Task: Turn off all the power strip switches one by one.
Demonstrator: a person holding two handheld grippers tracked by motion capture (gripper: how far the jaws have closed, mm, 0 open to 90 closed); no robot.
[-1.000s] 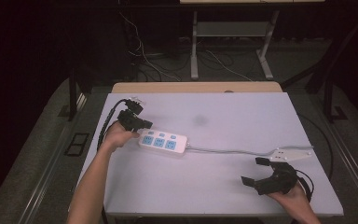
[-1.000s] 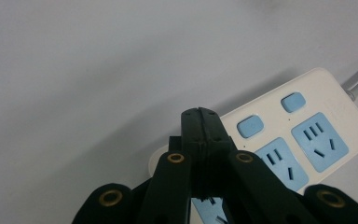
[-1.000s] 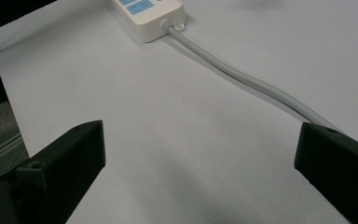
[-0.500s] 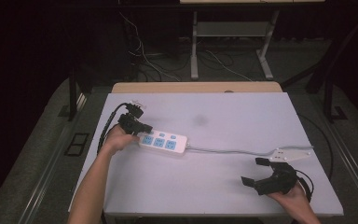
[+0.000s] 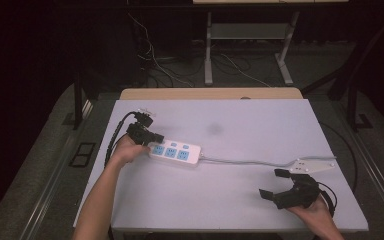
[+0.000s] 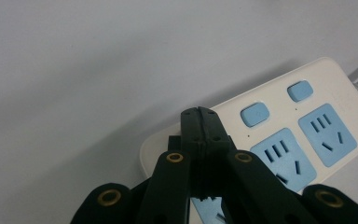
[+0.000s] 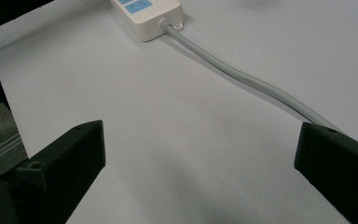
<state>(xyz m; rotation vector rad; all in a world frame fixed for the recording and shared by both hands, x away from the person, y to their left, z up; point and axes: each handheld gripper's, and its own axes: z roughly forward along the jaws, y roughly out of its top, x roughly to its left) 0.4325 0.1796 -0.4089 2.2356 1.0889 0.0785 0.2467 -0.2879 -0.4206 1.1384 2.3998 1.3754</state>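
A white power strip (image 5: 176, 153) with blue sockets lies on the left half of the white table (image 5: 230, 120). Its grey cable (image 5: 250, 161) runs off to the right. My left gripper (image 5: 156, 137) is at the strip's left end, jaws pressed together. In the left gripper view the shut tips (image 6: 199, 114) hover over that end of the power strip (image 6: 307, 116), with nothing between them. My right gripper (image 5: 272, 183) rests near the front right of the table, wide open. In the right gripper view the open gripper (image 7: 200, 154) faces the cable (image 7: 242, 77) and the strip's near end (image 7: 151, 14).
Beyond the table's far edge, a wooden board (image 5: 210, 93) borders it, and a metal stand (image 5: 250, 35) and loose wires (image 5: 155, 55) sit on the dark floor. A black cable (image 5: 115, 135) loops from my left gripper along the table's left side.
My left gripper has crept a little to the right, closer onto the strip's left end. The right gripper and the strip have stayed put.
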